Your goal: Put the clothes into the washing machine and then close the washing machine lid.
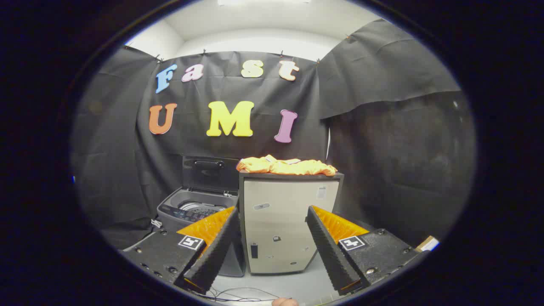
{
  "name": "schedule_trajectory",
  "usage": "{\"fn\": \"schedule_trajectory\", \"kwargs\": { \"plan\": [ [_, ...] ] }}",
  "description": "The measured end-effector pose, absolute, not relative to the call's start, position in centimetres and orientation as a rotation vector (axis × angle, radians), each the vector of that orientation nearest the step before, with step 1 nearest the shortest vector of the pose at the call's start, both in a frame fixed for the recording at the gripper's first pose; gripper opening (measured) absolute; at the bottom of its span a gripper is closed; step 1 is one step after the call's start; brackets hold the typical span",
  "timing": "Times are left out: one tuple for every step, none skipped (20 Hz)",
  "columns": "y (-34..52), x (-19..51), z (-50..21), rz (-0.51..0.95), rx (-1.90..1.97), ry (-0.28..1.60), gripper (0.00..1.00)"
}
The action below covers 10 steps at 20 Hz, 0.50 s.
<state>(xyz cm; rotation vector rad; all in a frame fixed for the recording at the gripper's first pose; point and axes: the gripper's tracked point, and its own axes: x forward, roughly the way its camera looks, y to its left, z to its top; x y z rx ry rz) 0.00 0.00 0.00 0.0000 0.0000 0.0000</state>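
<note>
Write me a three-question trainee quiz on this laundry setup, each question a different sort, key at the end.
1. True or false: the washing machine lid is already closed.
2. Where do the orange clothes lie? A) in the drum B) on top of the small cabinet C) on the floor
3. Fill in: the tool has its fingers ____, with nothing between them.

Key: 1 false, the lid stands raised behind the drum opening. 2 B, well beyond the fingers. 3 open.

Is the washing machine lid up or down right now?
Up: the lid stands raised behind the washing machine, drum opening exposed. The tool is open, holding nothing.
</note>
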Motion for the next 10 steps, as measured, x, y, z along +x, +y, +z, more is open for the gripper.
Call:
{"fn": "schedule_trajectory", "kwargs": {
  "plan": [
    [-0.06, -0.06, 0.08, -0.001, -0.001, -0.003, 1.0],
    [-0.01, -0.04, 0.1, 0.001, 0.001, 0.0, 1.0],
    [0.08, 0.03, -0.02, 0.004, 0.005, 0.004, 1.0],
    [0.13, 0.1, -0.06, 0.004, 0.007, 0.009, 1.0],
    [0.24, 0.15, -0.05, 0.007, 0.007, 0.01, 1.0],
    [0.38, 0.13, 0.06, 0.008, 0.01, 0.012, 1.0],
    [0.48, 0.04, 0.08, 0.011, 0.013, 0.013, 1.0],
    [0.58, 0.13, 0.14, 0.015, 0.016, 0.014, 1.0],
    [0.58, 0.17, 0.15, 0.015, 0.016, 0.014, 1.0],
    [0.64, 0.22, 0.35, 0.018, 0.015, 0.013, 1.0]
  ]
}}
